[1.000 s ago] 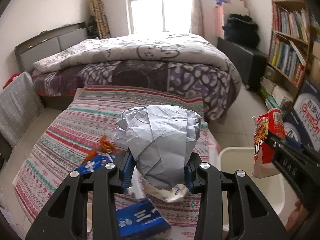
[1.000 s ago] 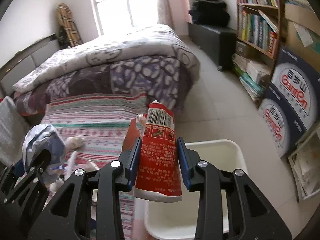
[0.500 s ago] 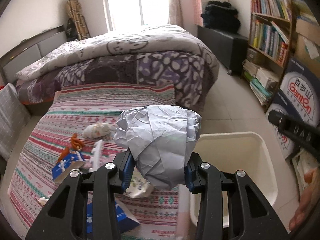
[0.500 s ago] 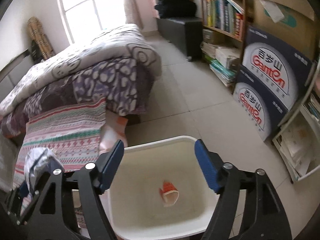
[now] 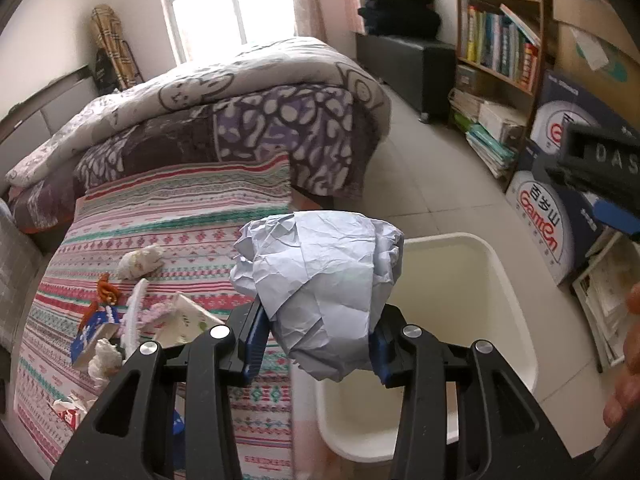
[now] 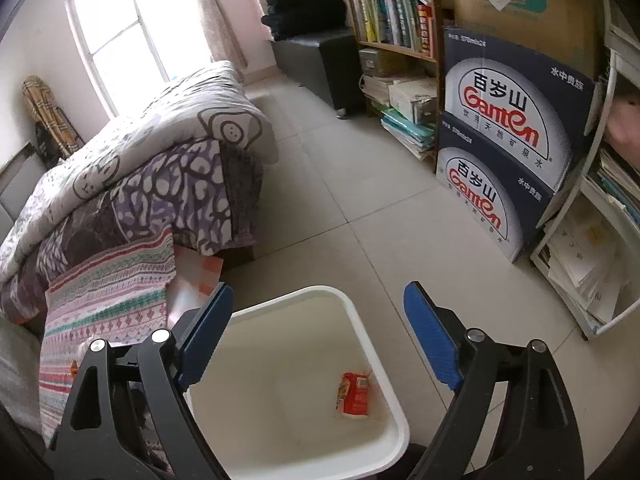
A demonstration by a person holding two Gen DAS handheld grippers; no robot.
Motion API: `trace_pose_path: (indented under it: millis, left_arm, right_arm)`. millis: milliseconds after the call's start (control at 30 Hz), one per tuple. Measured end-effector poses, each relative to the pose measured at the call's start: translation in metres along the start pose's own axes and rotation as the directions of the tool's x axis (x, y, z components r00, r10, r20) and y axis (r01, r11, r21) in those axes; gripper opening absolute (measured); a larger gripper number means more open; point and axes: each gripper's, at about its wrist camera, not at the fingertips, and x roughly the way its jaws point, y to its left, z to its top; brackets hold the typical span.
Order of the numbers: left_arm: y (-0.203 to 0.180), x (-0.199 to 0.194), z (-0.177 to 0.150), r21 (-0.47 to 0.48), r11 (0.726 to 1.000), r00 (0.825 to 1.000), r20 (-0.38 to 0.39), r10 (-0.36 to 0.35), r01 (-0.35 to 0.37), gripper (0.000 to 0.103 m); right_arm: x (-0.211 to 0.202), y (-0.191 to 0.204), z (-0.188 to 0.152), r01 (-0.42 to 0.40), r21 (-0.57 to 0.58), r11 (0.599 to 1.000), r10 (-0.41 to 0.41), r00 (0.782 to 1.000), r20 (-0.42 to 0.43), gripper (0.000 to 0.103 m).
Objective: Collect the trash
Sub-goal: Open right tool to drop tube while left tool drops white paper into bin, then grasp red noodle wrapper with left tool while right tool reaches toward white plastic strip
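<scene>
Crumpled paper [image 5: 320, 288] still clenched in left tongs [image 5: 316, 340], now nearer bin [image 6: 372, 344] — right tongs [image 6: 316, 332] stay released.

Your crumpled paper ball [image 5: 320, 284] hides the near-left corner of the white bin [image 5: 508, 280], and the bin's floor is out of sight in the left wrist view. Your right gripper [image 5: 600, 176] is cut off by that view's right edge, so only part of its body shows there. The small scraps [image 5: 102, 356] on the striped bedspread [image 5: 180, 216] are too jumbled to name. In the right wrist view, the print on the red packet [image 6: 354, 394] is too small to read.
</scene>
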Motion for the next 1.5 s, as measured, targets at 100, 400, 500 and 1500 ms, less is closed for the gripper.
trace_pose_path:
  millis: [100, 400, 500, 1500]
  left_arm:
    - [-0.01, -0.001, -0.002, 0.012, 1.0, 1.0, -0.003, -0.021, 0.021, 0.054]
    - [-0.019, -0.008, -0.006, 0.03, 0.999, 0.999, 0.001, -0.044, 0.044, 0.078]
    - [-0.013, -0.011, -0.007, 0.018, 0.999, 0.999, 0.001, -0.032, 0.032, 0.08]
    - [0.153, -0.029, -0.063, -0.263, 0.889, 0.925, -0.179, 0.336, -0.374, 0.089]
  right_arm:
    - [0.0, -0.005, 0.001, 0.0, 0.012, 1.0, 0.0, 1.0, 0.0, 0.083]
    - [-0.004, -0.008, 0.002, 0.014, 0.021, 1.0, -0.015, 1.0, 0.026, 0.091]
    - [-0.007, -0.004, 0.0, 0.027, -0.003, 1.0, -0.027, 0.998, 0.051, 0.096]
    - [-0.015, 0.125, -0.081, -0.067, -0.334, 0.94, 0.054, 0.997, -0.051, 0.096]
